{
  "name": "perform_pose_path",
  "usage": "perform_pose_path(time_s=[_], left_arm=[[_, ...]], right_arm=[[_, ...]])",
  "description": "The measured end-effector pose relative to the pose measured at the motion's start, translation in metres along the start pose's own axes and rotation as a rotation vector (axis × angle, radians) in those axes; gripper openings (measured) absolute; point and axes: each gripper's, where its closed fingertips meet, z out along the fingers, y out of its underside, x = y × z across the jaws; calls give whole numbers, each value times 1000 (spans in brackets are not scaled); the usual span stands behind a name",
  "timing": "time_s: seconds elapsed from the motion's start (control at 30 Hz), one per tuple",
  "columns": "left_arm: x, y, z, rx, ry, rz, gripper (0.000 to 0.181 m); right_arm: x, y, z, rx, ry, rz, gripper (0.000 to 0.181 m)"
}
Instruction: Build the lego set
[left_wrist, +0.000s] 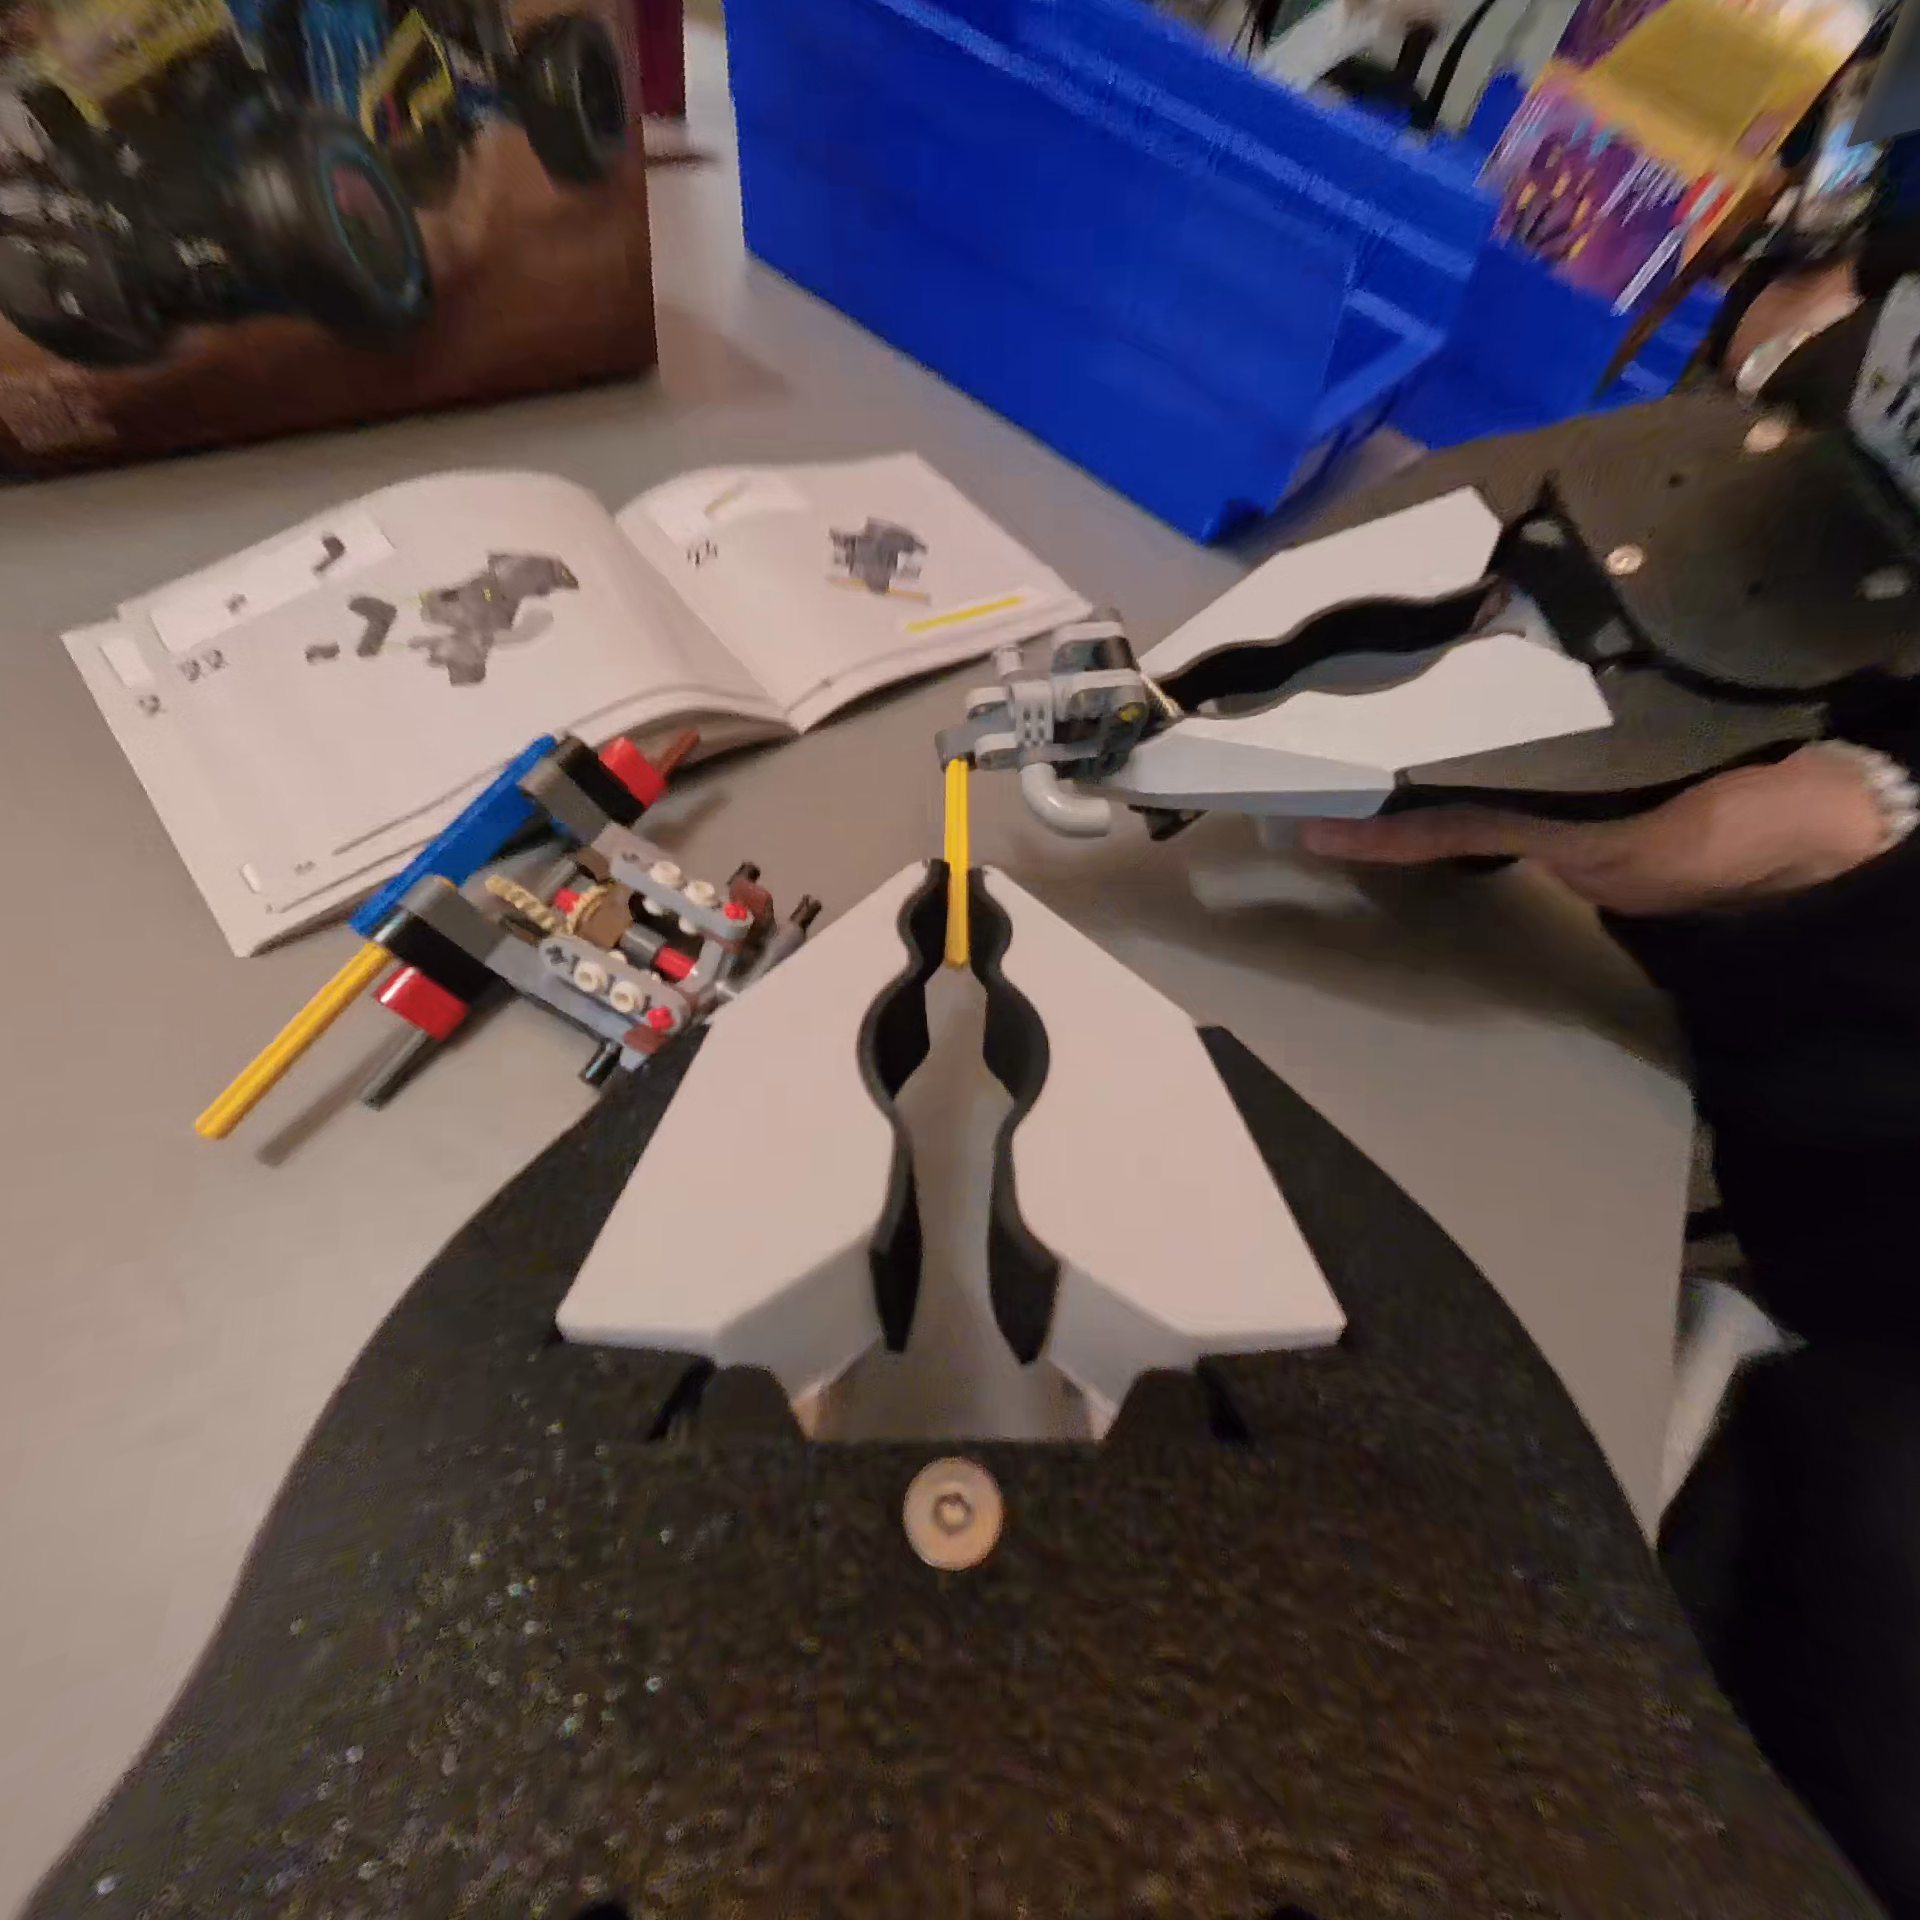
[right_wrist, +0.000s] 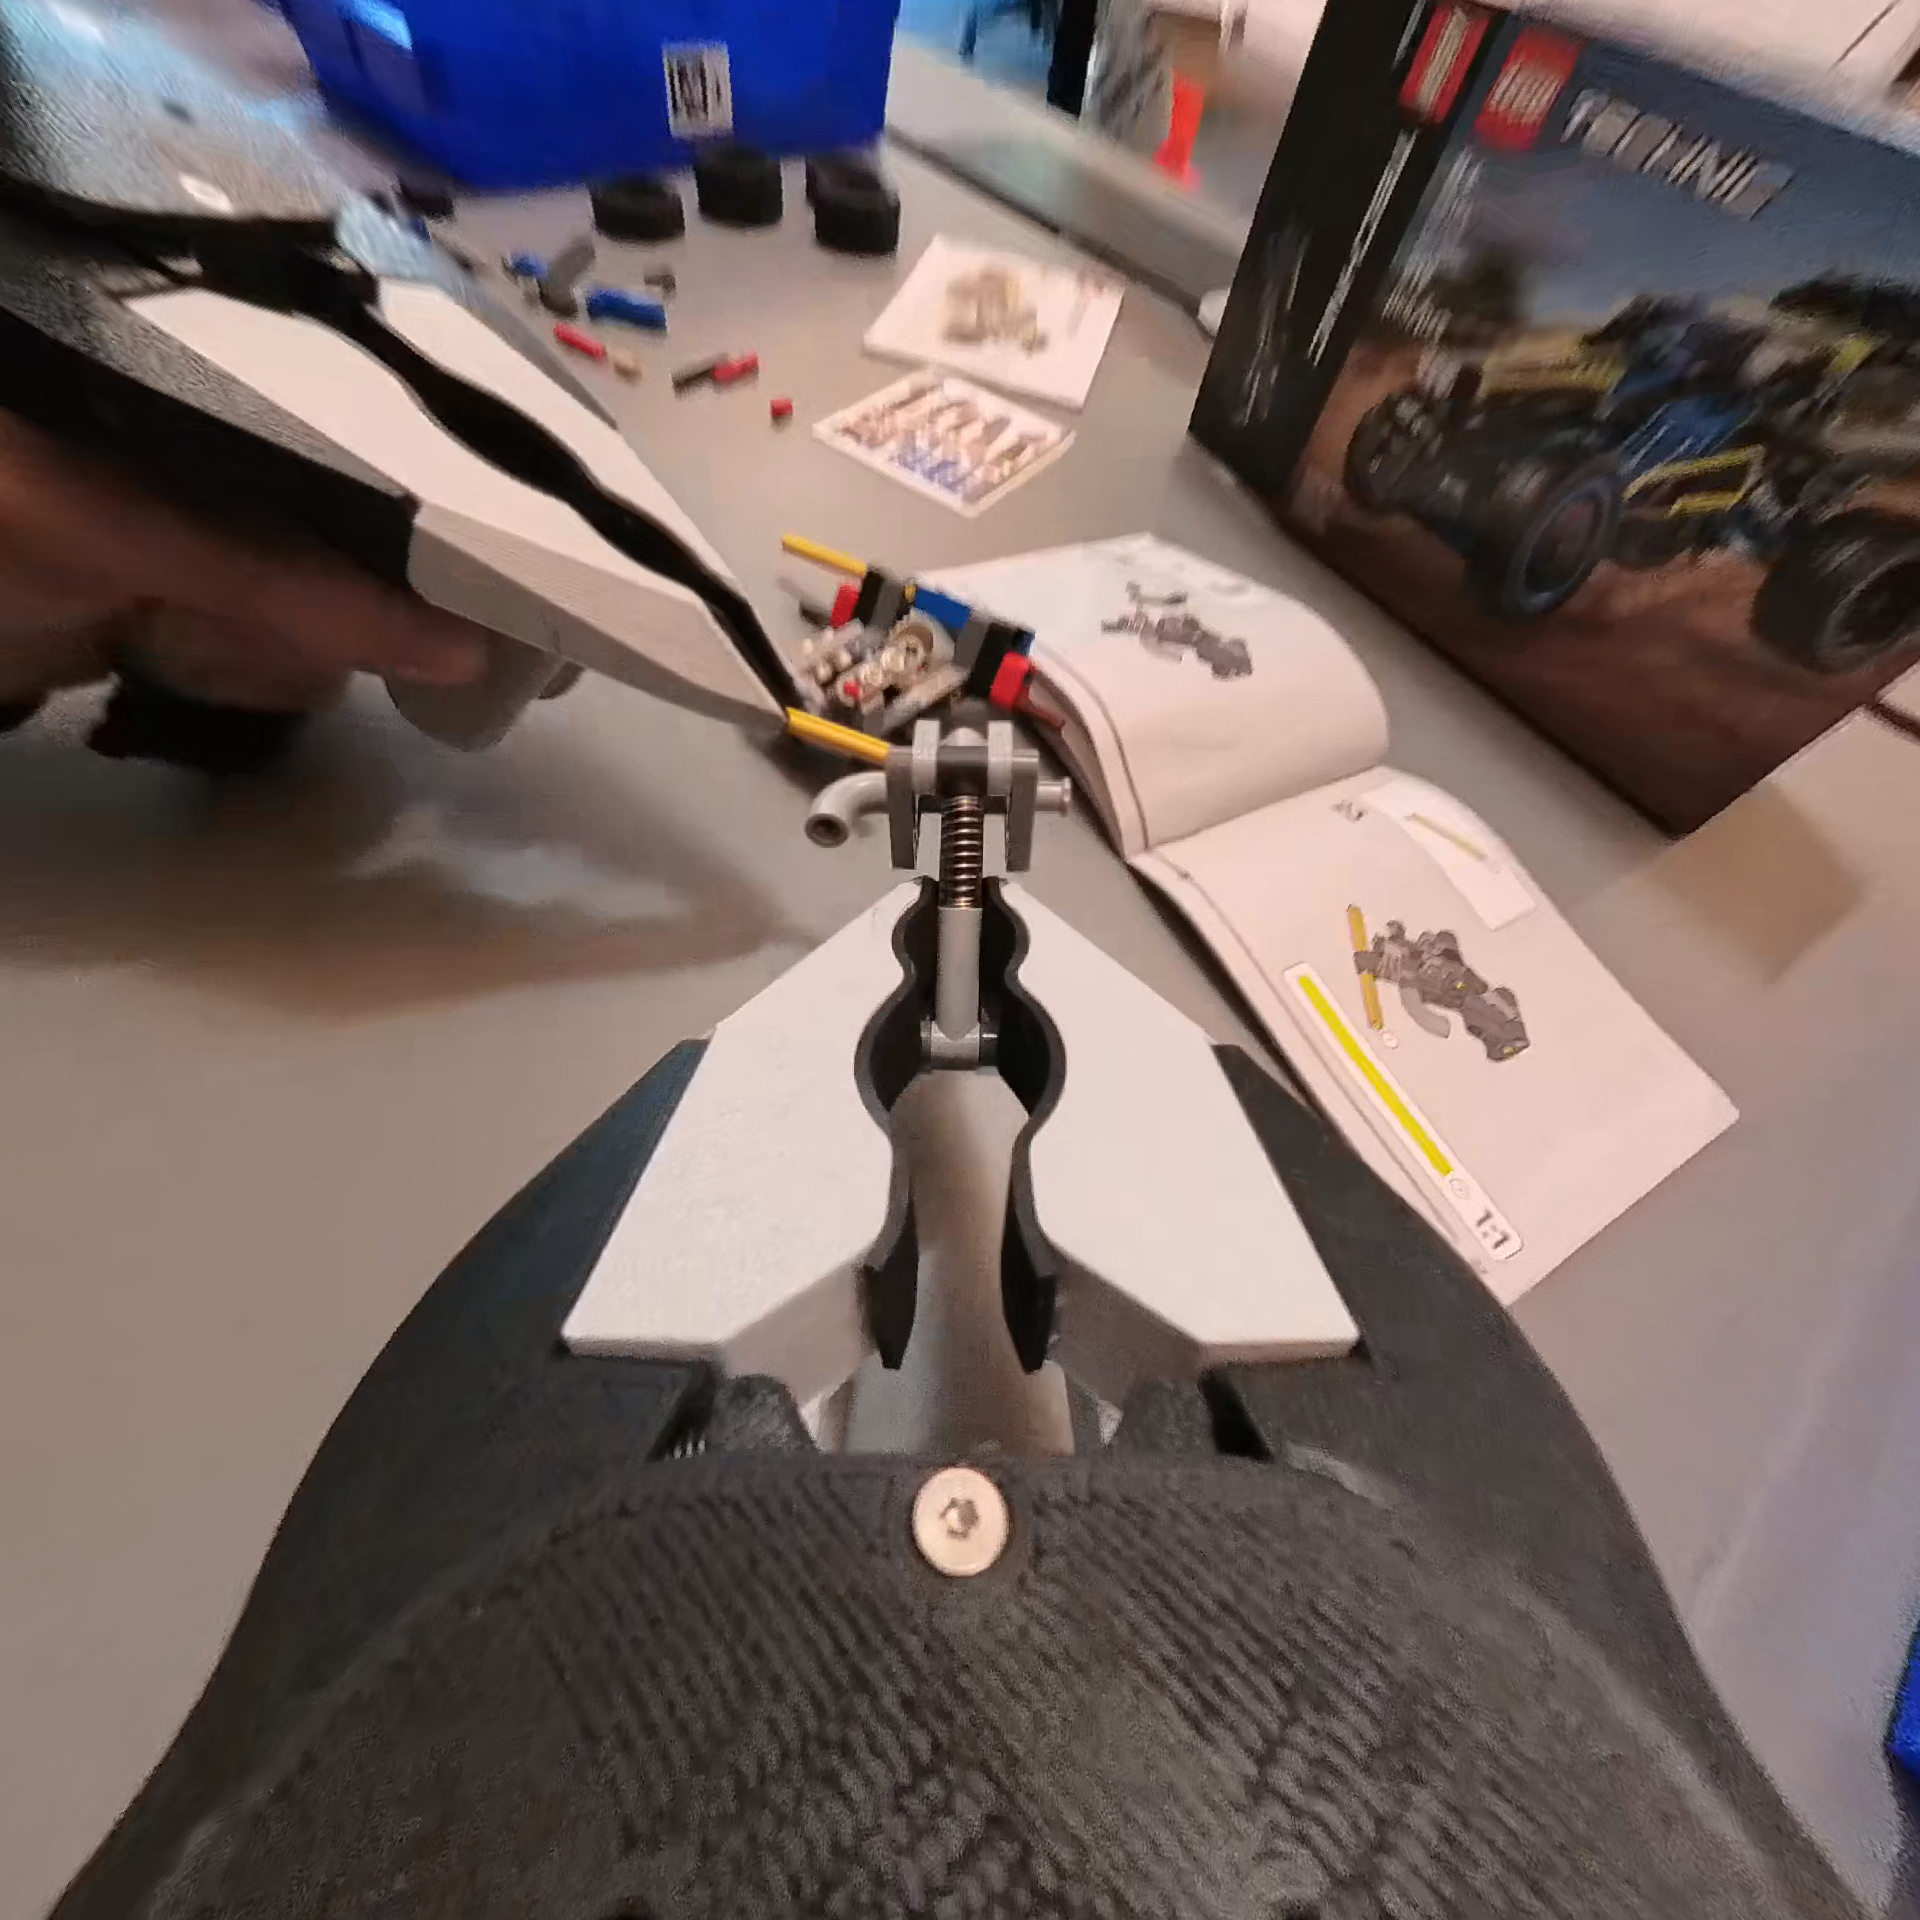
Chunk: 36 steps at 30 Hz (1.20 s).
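Fingers: my left gripper (left_wrist: 954, 883) pinches yellow axle (left_wrist: 956, 862); right gripper (right_wrist: 958, 894) clamps grey shock piece (right_wrist: 961, 821), axle tip touching it.

A grey tabletop (left_wrist: 312, 1299) carried a blue bin (left_wrist: 1091, 260) toward its far edge. Behind the bin a purple and yellow box (left_wrist: 1662, 156) leaned, blurred. In the right wrist view, an orange cone-shaped object (right_wrist: 1182, 125) stood beyond the far edge, too blurred to identify.
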Motion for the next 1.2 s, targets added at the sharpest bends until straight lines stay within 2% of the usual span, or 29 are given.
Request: perform_pose_path(time_s=[0.1,0.27,0.4,0.47,0.57,0.67,0.77,0.87,0.93,1.0,1.2], left_arm=[[2,-19,-11,110,19,-4,0],[10,-48,-31,236,-47,85,0],[12,-54,-37,246,-21,49,0],[8,-42,-33,173,-32,74,0],[2,-3,-26,-56,-62,184,0],[-3,38,-23,-240,-91,255,0],[-7,63,-22,-330,-105,298,0],[-9,64,-25,-327,-117,331,0],[-10,68,-28,-346,-117,316,12],[-10,69,-31,-359,-99,300,15],[-14,69,-31,-347,-84,235,8]], right_arm=[[0,-19,-6,128,7,14,6],[-4,-48,-12,329,40,24,5],[-6,-56,-15,377,73,-12,6],[-7,-46,-8,277,73,-49,5],[-4,-18,-2,46,55,-87,5],[-7,-5,1,-14,34,-90,5],[-16,2,7,-47,-13,-89,6],[-22,3,9,-53,-35,-95,6],[-24,4,10,-55,-50,-95,6],[-23,4,9,-52,-48,-90,6],[-23,0,6,-26,-70,-55,6]])
